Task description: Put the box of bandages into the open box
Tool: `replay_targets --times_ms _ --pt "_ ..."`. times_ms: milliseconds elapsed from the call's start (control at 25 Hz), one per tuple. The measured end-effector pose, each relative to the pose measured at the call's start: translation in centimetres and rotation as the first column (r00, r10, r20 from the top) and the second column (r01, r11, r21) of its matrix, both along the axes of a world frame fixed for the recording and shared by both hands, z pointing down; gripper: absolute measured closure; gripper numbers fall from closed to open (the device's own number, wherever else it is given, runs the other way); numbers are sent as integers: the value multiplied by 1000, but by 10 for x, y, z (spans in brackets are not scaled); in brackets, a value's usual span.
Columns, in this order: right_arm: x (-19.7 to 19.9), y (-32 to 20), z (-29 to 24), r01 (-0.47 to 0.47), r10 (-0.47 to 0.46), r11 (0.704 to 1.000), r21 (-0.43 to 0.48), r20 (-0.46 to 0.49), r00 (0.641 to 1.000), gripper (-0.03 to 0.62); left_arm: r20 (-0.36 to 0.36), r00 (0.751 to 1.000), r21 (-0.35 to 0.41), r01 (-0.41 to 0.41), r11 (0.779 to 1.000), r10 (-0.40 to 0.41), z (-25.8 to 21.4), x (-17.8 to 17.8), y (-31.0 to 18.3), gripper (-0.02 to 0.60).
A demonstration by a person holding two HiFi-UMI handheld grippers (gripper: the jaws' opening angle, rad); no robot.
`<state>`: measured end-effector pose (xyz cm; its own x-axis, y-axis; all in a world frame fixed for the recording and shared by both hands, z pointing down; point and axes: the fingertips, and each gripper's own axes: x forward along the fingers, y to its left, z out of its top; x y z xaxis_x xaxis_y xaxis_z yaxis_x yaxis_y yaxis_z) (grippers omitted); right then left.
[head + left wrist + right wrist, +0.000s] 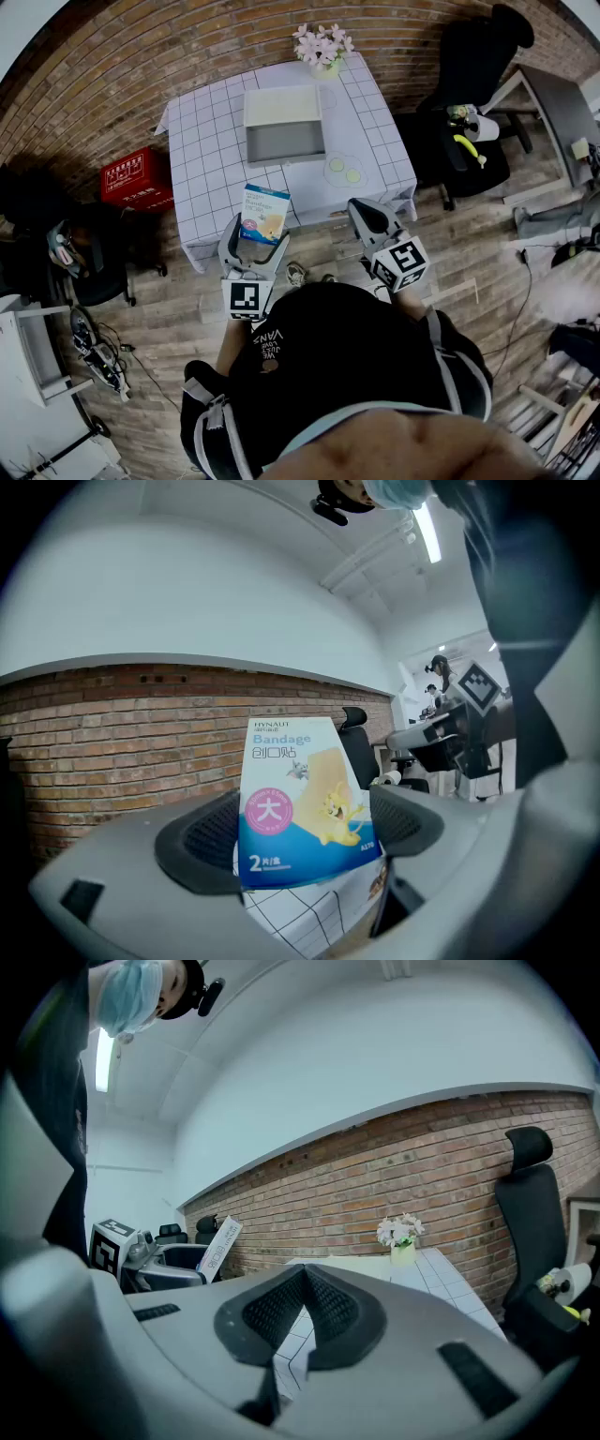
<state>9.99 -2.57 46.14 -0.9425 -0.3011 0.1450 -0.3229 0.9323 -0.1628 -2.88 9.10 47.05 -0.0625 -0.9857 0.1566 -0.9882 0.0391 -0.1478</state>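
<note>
The box of bandages (pixel 263 212) is blue and white with a cartoon print. It stands upright between the fingers of my left gripper (pixel 258 234), just off the near edge of the white gridded table (pixel 211 141). In the left gripper view both pads press on the sides of the box of bandages (pixel 300 803), so that gripper (pixel 302 834) is shut on it. The open box (pixel 284 142), grey inside with its lid folded back, lies further back on the table. My right gripper (pixel 361 214) hangs at the table's near right corner with its jaws (pixel 302 1302) shut and empty.
A vase of pink flowers (pixel 323 45) stands at the table's far edge and two green discs (pixel 344 170) lie right of the open box. A red crate (pixel 136 180) sits on the floor to the left. A black office chair (pixel 469 103) stands to the right.
</note>
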Motion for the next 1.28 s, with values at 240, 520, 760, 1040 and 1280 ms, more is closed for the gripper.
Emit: replay_targets --times_ms 240,520,760,1040,1280 --pt "5 6 -3 13 -13 1000 13 11 1000 590 6 1000 13 13 1000 -13 -3 6 5 140" --pt "16 7 -8 30 -29 999 -17 69 997 589 2 999 16 47 999 -47 -3 17 11 140" --pt "22 10 -3 61 -60 998 -23 73 996 589 -5 997 23 74 997 -74 0 26 11 140" --pt "26 8 -1 43 -40 999 -33 72 997 589 -22 998 21 51 998 -50 6 25 -3 140" --pt "16 -2 5 -16 19 999 -51 68 998 589 -23 1000 27 -2 1000 3 5 10 -18 140"
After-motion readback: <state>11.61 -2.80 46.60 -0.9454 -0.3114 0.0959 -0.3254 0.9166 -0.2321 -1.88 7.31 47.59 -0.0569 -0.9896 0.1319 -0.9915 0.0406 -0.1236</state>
